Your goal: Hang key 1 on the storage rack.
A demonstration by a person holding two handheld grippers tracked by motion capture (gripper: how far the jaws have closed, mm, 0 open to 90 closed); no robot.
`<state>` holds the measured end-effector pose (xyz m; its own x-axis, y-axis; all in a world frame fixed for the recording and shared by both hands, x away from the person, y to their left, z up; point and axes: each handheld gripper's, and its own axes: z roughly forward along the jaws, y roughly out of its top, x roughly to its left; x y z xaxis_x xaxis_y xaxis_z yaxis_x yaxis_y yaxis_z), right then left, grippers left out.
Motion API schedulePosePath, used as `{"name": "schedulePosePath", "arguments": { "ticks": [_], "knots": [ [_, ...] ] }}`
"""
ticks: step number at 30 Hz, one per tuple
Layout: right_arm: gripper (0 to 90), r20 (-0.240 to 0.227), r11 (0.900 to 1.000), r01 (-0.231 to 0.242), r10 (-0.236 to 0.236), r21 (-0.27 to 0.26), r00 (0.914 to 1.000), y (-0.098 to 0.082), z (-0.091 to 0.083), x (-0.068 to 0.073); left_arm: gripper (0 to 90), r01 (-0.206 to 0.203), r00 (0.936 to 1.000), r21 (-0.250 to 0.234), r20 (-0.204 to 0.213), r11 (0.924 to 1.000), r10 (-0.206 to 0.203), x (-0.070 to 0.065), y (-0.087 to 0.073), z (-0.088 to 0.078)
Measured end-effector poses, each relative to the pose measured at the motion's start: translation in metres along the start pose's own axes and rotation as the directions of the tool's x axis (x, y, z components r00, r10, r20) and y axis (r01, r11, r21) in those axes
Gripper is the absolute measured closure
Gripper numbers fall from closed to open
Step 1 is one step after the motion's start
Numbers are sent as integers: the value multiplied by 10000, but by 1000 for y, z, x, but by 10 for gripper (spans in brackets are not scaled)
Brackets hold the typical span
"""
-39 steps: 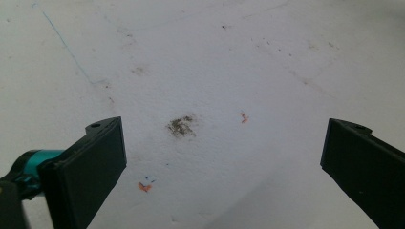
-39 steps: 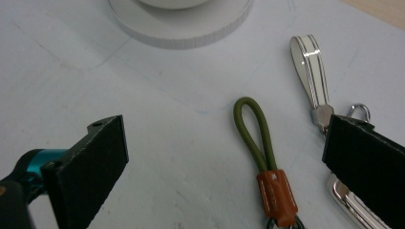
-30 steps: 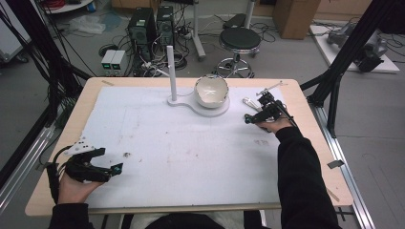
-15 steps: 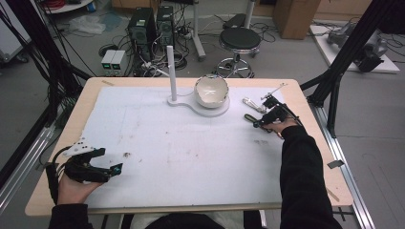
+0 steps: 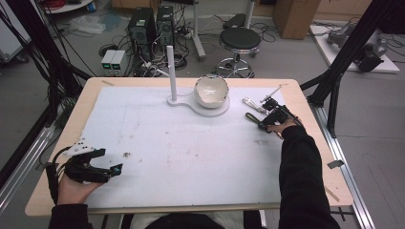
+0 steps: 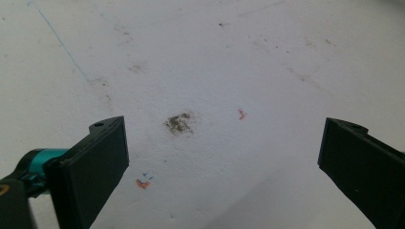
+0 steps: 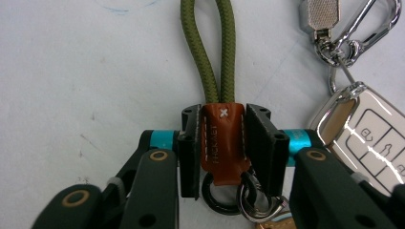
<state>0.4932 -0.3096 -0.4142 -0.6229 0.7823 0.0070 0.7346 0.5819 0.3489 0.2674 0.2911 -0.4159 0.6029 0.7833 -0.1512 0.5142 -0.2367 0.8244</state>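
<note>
Your right gripper (image 7: pixel 223 143) has just been closing, and its two black jaws now pinch the brown leather tab (image 7: pixel 222 140) of a keychain between them, pads pressed on both of its sides. From that tab an olive green cord loop (image 7: pixel 210 50) runs straight ahead of the jaws, flat on the white table mat (image 7: pixel 71 71). Just behind the tab, close to the gripper's body, hang a black ring (image 7: pixel 215 195) and a silver clasp (image 7: pixel 258 202). To the right of your jaws lies a white car key fob (image 7: pixel 367 138) with a silver frame, and ahead of it a silver carabiner clip (image 7: pixel 344 28).

From above, your right gripper (image 5: pixel 267 121) sits near the table's far right edge, with the green loop (image 5: pixel 251 117) reaching out from it toward the bowl (image 5: pixel 211 89) on its white stand (image 5: pixel 177 100).

Your left gripper (image 5: pixel 102 171) rests at the near left corner, well apart from the keychain. Its jaws stand wide, nothing between them, above a dark smudge (image 6: pixel 179 123) and small red marks (image 6: pixel 241 113) on the mat.
</note>
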Motion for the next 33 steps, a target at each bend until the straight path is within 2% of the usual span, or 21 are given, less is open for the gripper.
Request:
{"name": "schedulePosePath", "arguments": {
  "ticks": [5,13,17,19,21,25,29,33],
  "knots": [
    [719,69,9998,142,-141,-100,9999,-1,-2,3,36,-15,10000,-17,-15,10000,15,1,0,0],
    [728,132,9992,-49,54,-388,9999,-2,-8,6,36,20,10000,-75,-29,10000,-20,0,-1,-2],
    [727,305,9970,-17,41,-768,9995,0,-17,13,36,4,10000,-71,-50,10000,-4,1,-1,-2],
    [726,438,9909,-167,227,-1332,9988,3,-25,21,36,-35,10000,-74,-37,10000,35,1,-1,-2],
    [726,524,9892,-180,259,-1454,9983,3,-27,23,37,-13,10000,-103,-45,9999,12,0,-1,-2],
    [725,611,9805,-67,191,-1962,9980,6,-37,38,36,-18,10000,-104,-6,9999,18,0,-1,-1],
    [725,317,9683,-129,215,-2495,9993,6,-52,50,36,-26,10000,-86,7,10000,26,0,-1,-1],
    [725,-10,9549,-217,224,-2961,9997,4,-64,55,36,-50,10000,-69,-4,10000,50,0,-1,-1]
  ]
}}
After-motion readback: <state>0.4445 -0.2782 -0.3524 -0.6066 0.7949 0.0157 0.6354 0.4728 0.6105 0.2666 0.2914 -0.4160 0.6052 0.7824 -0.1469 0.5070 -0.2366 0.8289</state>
